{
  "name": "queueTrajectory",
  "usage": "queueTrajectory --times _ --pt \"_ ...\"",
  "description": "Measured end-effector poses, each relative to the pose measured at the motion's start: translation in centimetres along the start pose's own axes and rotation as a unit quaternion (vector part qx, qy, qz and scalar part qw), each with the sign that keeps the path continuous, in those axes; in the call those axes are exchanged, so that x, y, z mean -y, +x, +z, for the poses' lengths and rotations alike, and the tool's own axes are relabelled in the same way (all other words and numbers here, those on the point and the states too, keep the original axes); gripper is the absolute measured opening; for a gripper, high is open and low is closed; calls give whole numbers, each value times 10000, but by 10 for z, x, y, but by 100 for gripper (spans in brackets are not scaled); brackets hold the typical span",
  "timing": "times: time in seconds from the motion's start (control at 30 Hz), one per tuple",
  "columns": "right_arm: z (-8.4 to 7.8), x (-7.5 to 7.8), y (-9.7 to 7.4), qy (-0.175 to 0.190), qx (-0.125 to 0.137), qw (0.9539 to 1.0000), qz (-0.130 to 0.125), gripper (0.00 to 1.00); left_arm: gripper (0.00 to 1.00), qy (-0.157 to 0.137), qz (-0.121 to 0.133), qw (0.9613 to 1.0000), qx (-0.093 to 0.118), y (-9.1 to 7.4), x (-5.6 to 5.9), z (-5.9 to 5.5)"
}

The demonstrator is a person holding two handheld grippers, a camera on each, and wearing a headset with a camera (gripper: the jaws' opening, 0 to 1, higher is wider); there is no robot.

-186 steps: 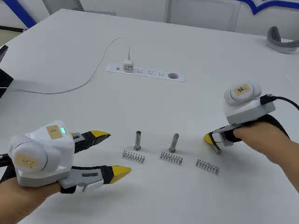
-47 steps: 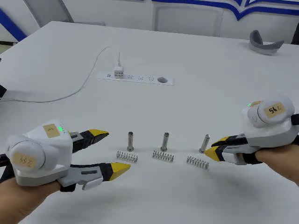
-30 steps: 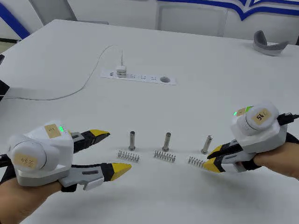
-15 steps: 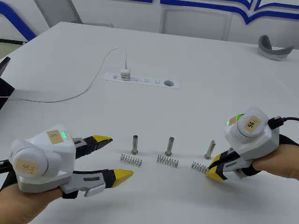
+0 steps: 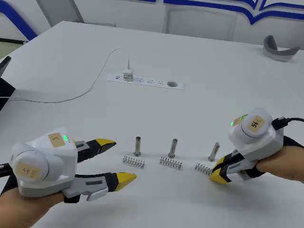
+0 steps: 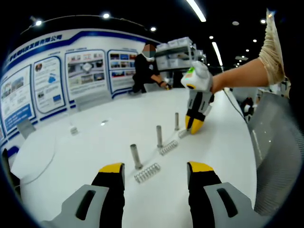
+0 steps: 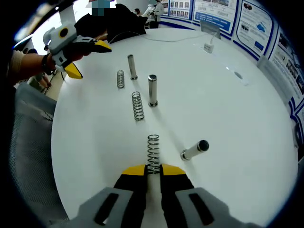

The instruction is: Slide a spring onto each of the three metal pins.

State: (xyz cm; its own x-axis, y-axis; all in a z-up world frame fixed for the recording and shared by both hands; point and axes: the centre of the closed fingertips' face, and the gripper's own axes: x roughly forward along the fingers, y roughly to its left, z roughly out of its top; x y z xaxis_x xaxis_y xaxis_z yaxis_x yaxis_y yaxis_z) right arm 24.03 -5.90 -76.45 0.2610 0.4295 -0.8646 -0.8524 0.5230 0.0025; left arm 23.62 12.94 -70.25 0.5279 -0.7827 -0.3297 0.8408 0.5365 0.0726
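Spring (image 7: 153,149) end pinched in right gripper (image 7: 153,171) fingers; left gripper (image 6: 156,167) fingers wide; white table (image 5: 199,61), poster walls (image 6: 80,66).

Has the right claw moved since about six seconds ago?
Yes. The right claw has come toward the person, from beside the rightmost silver metal pin to the right end of the rightmost coiled steel spring.

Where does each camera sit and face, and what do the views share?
Head view: on the head, facing down at the table; left tool, right tool and hands show.
Left gripper view: on the left tool, facing past its open jaws toward the right tool.
Right gripper view: on the right tool, facing its jaws shut on a spring.
Shared: three pins, three springs.
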Motion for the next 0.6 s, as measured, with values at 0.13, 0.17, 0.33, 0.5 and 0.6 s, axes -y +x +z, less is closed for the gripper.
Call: queueTrajectory --times 0.13,0.17,0.33,0.5,0.6 --pt "2 -4 -5 63 75 10000 15 12 53 47 -114 9999 -20 3 9 2" --pt "3 -5 -5 41 72 10000 11 12 52 55 -135 9999 -18 4 11 2" --pt "11 -13 -13 -102 121 9999 32 12 51 62 -240 9997 12 9 18 4" --pt "24 -20 -18 -293 202 9994 58 12 49 140 -382 9992 30 17 28 9" --pt "32 -26 -19 -459 232 9986 105 12 48 163 -466 9988 44 21 33 10"
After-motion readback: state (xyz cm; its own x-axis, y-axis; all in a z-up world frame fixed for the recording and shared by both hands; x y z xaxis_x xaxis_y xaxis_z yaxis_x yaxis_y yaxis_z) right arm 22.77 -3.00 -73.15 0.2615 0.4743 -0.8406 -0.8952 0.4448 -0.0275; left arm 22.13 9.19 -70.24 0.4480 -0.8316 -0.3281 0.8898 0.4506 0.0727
